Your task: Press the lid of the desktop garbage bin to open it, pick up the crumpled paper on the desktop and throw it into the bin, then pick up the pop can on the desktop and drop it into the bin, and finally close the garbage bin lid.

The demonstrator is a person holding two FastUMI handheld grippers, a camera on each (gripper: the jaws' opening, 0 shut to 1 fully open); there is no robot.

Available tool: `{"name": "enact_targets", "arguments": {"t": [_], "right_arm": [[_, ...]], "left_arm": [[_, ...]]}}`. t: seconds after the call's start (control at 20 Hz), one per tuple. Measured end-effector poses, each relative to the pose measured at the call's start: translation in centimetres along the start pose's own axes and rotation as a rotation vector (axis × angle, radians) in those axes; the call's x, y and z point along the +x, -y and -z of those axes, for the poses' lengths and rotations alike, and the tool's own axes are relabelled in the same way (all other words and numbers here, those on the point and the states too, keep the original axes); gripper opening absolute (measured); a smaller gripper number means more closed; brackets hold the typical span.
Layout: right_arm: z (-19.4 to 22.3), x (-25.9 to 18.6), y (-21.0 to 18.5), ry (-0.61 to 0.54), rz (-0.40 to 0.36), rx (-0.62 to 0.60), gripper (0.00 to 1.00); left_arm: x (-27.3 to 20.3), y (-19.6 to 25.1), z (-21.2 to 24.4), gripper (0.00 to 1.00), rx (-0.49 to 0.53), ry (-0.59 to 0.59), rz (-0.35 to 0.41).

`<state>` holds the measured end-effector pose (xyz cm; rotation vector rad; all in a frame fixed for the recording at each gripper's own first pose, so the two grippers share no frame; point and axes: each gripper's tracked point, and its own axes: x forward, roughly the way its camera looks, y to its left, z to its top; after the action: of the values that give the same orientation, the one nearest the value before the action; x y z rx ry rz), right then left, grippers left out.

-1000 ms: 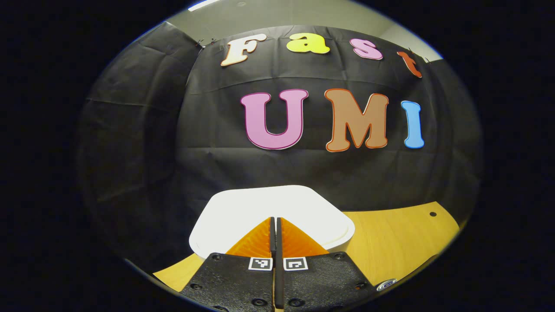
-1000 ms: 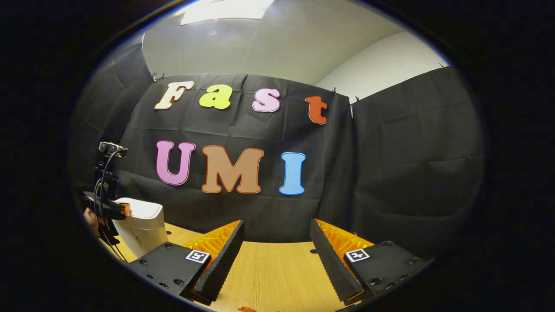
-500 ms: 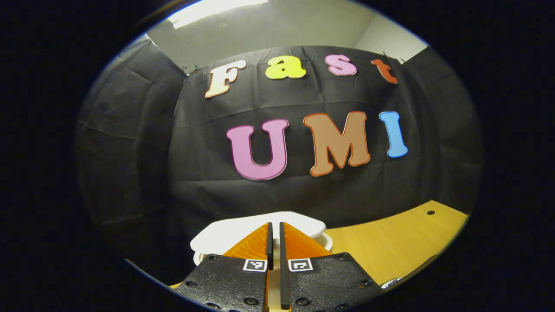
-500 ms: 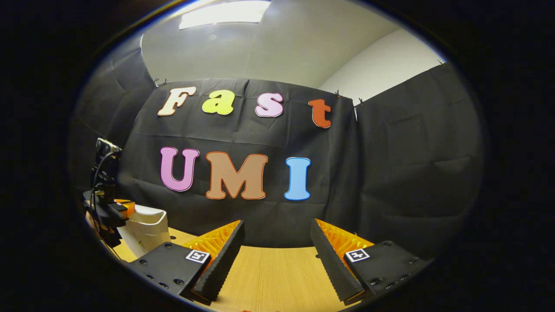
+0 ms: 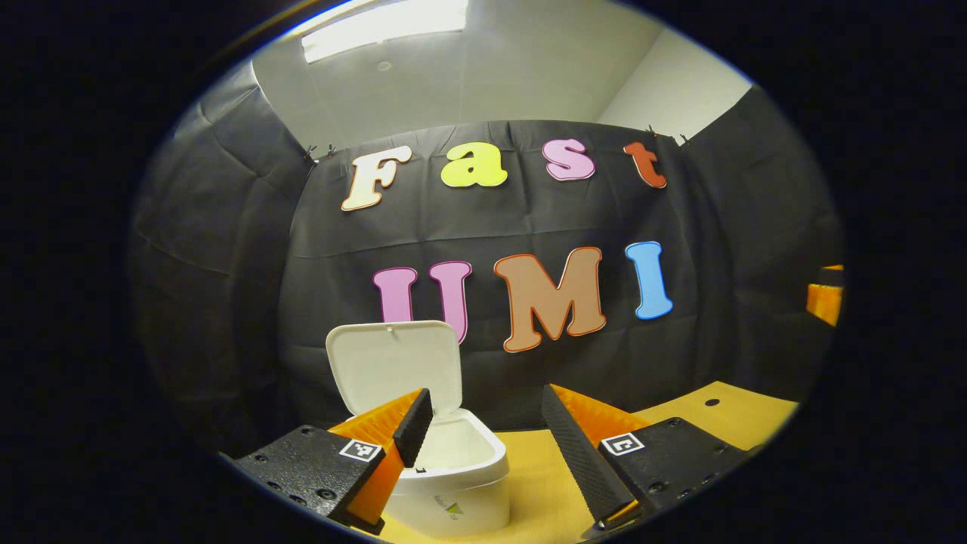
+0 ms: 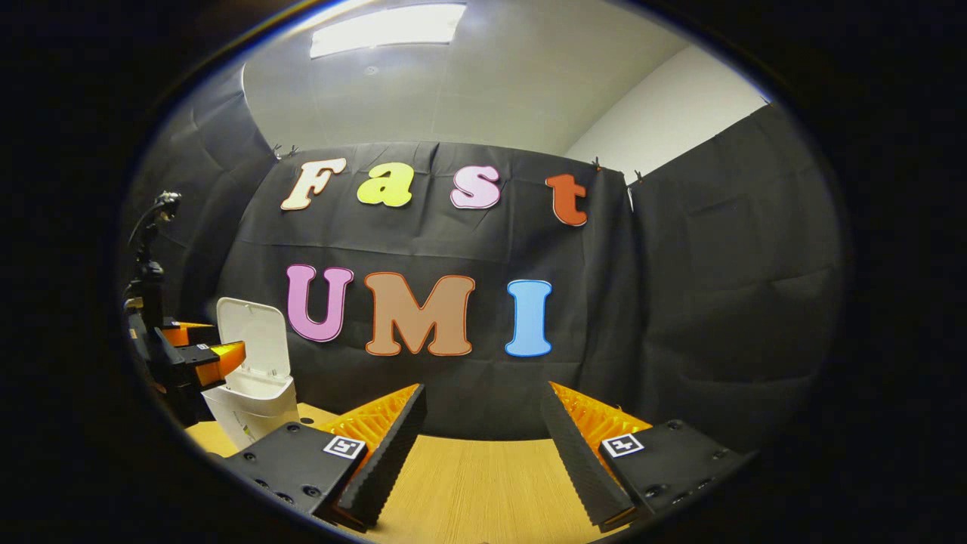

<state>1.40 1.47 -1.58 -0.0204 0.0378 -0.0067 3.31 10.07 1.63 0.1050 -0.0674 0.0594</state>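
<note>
Since a second ago, your left claw [image 5: 483, 419] has gone from closed on top of the lid [image 5: 394, 366] to wide open and lifted off it, and the lid is now standing upright behind the bin [image 5: 457, 483]. You are holding that claw empty, just in front of and above the open bin, with its left finger [image 5: 412, 427] overlapping the bin's rim in the left gripper view. Your right claw [image 6: 483, 431] is hanging open and empty over the bare wooden table [image 6: 483, 491], well apart from the bin. In the right gripper view the bin [image 6: 253, 404] is sitting at the far left of the table, lid [image 6: 253, 340] up, with your left claw [image 6: 204, 355] just beside it.
</note>
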Motion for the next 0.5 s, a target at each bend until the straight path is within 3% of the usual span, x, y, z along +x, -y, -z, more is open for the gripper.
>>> {"name": "enact_targets", "arguments": {"t": [0.05, 0.3, 0.5], "right_arm": [[0.5, 0.3, 0.0, -0.016, -0.007, 0.005, 0.97], [5.2, 1.8, -0.6, -0.164, -0.058, 0.005, 0.98], [11.9, 2.1, -1.8, -0.346, -0.109, -0.05, 0.98]], "left_arm": [[-0.6, 0.5, -0.2, 0.92, -0.012, 0.003, 0.004], [-3.1, 2.5, -1.8, 0.92, -0.067, 0.026, 0.013], [-4.0, 2.9, -2.1, 0.92, -0.067, 0.03, 0.013]]}}
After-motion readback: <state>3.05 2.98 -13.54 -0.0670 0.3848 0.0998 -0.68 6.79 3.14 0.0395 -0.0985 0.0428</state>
